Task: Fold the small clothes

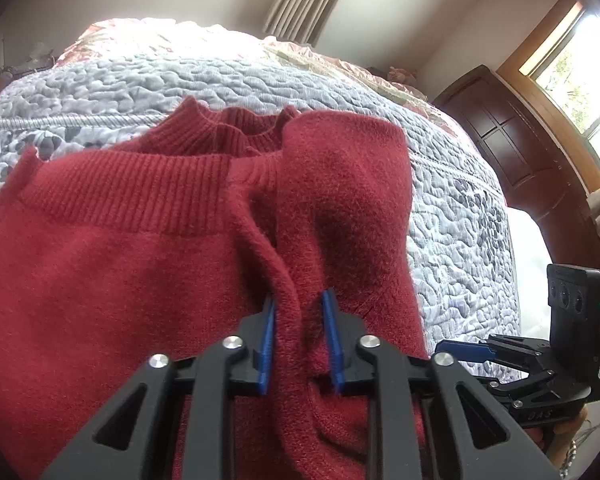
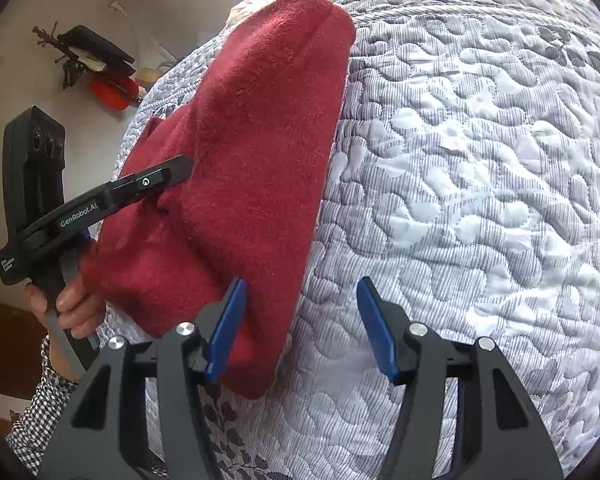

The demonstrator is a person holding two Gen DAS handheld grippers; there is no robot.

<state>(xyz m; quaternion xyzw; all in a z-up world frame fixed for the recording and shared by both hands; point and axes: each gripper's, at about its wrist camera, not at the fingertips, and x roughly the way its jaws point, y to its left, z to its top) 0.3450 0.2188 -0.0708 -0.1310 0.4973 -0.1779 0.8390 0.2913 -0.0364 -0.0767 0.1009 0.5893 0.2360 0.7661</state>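
Red sweater (image 1: pixel 140 272) on the quilt (image 1: pixel 452 216)

Your left gripper (image 1: pixel 300 340) stands narrowly parted around a sweater fold; your right gripper (image 2: pixel 300 328), at three o'clock, gapes empty.

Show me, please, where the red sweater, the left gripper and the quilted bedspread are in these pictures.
red sweater (image 1: pixel 120 280): left wrist view, on its flat knit body.
left gripper (image 1: pixel 299 344): left wrist view, midway between its blue fingertips, around a sweater fold.
quilted bedspread (image 2: pixel 480 180): right wrist view, on bare quilting.

left tool (image 1: pixel 299 344) jaws straddle fold | red sweater (image 1: pixel 120 280) | quilted bedspread (image 1: pixel 452 216)
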